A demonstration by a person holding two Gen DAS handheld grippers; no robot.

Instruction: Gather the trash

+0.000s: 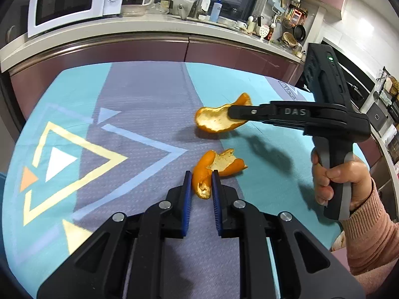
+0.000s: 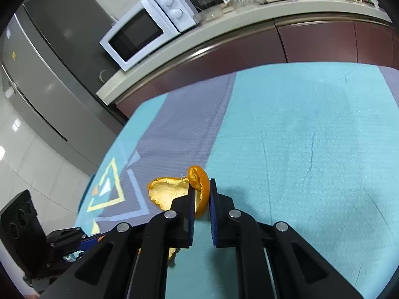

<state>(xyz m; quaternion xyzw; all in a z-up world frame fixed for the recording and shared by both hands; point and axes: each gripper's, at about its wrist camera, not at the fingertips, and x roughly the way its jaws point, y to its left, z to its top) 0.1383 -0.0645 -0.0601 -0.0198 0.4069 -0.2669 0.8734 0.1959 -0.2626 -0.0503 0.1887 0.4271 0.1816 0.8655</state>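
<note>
Left gripper [image 1: 201, 183]: squeezing the near orange peel [image 1: 214, 168], low on the cloth [image 1: 139, 114]
Right gripper [image 2: 201, 194]: pinching the far peel [image 2: 172, 191], lifted, at 1 o'clock from the near one

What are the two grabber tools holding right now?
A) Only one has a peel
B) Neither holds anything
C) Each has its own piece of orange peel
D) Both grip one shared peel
C: the right gripper has its jaws pinched on one orange peel, lifted above the tablecloth, while the left gripper clamps a second peel.
</note>
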